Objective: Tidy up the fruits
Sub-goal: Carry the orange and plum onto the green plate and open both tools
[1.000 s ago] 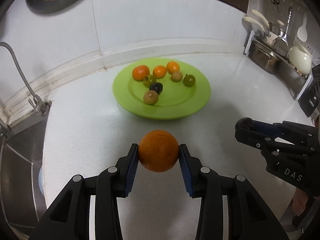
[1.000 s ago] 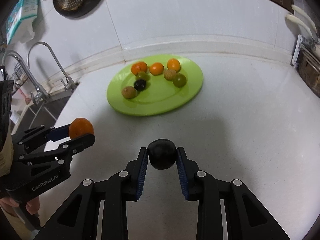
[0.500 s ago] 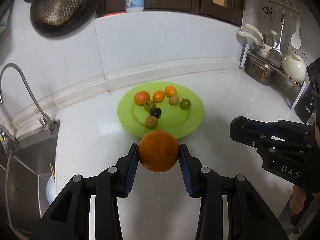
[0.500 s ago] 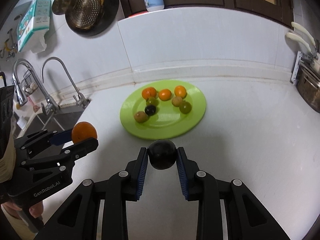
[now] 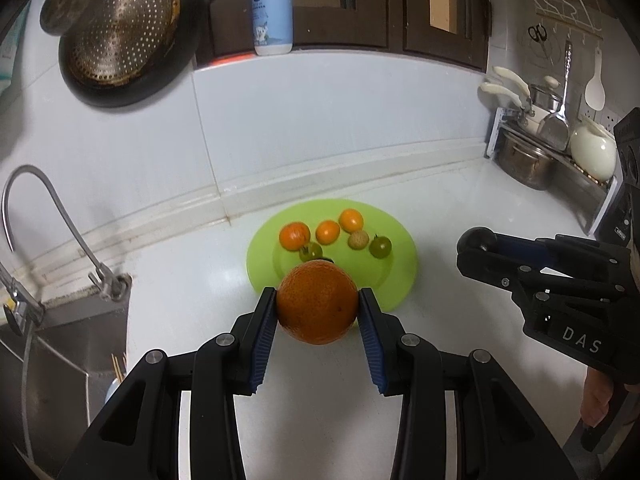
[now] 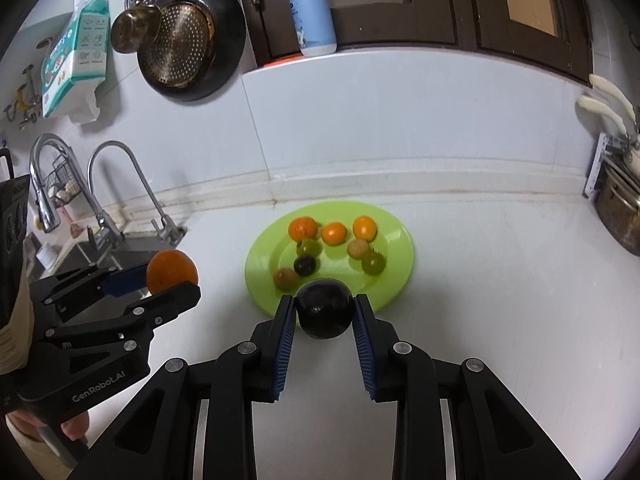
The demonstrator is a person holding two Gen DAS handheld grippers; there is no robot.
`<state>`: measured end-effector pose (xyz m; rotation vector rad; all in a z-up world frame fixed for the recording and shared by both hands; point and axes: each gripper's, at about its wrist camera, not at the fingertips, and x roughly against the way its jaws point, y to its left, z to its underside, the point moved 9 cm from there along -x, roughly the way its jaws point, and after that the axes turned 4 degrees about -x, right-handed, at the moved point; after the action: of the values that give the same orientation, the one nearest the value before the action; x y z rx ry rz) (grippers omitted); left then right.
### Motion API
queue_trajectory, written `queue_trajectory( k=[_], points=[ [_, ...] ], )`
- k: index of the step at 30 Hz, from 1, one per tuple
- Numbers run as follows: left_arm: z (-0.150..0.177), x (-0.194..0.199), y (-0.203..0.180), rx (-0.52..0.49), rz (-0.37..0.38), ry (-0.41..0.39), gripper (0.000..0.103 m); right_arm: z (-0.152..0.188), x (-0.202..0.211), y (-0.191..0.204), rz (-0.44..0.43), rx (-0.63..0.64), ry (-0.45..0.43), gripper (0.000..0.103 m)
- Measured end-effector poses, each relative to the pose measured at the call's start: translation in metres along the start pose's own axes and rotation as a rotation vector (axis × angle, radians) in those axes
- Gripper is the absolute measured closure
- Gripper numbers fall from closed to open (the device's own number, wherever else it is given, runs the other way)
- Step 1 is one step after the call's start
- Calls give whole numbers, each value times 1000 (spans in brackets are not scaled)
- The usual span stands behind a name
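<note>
On the side of the left gripper [image 6: 168, 280], seen from the right wrist view, white lettering reads "GenRobot.AI"; the right gripper [image 5: 480, 246], seen from the left wrist view, carries "DAS". Left gripper is clenched on a large round orange [image 5: 317, 302], held above the white counter [image 5: 192, 280] just in front of the round lime-green plate [image 5: 404, 276]. Right gripper is clenched on a round, glossy black fruit [image 6: 324, 309], also raised near the plate's front rim.

From the left wrist view the orange hides the front of the plate, so only three small oranges [image 5: 327, 232], a tan fruit and two green ones show. Only the right wrist view reveals a small dark fruit [image 6: 305, 265] and a brownish one [image 6: 285, 278] on the plate, plus a teal printed packet [image 6: 76, 60] hanging on the wall; its writing is too small to read.

Behind stand a pale blue pump bottle [image 6: 312, 16], a perforated metal colander [image 5: 120, 36], a curved tap [image 5: 44, 216] over the sink, and a rack of pots [image 5: 528, 156] on the right.
</note>
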<state>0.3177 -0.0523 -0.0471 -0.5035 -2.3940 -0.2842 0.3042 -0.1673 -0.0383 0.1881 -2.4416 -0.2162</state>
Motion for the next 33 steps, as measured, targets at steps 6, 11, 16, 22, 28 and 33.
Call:
queue_trajectory(
  k=[6, 11, 16, 22, 28, 33],
  points=[
    [-16, -7, 9, -4, -18, -13, 63, -16, -7, 3, -3, 14, -13, 73],
    [-25, -17, 15, 2, -16, -8, 63, -27, -16, 5, -12, 14, -16, 73],
    [-32, -30, 22, 17, -14, 3, 63, -39, -28, 7, -9, 22, -18, 73],
    [-39, -46, 31, 24, -19, 16, 63, -52, -43, 6, -4, 38, -14, 73],
    [-44, -64, 40, 21, -24, 29, 63, -64, -63, 4, 2, 56, 5, 73],
    [-44, -85, 46, 13, -25, 58, 63, -70, -81, 0, 13, 74, 30, 73]
  ],
)
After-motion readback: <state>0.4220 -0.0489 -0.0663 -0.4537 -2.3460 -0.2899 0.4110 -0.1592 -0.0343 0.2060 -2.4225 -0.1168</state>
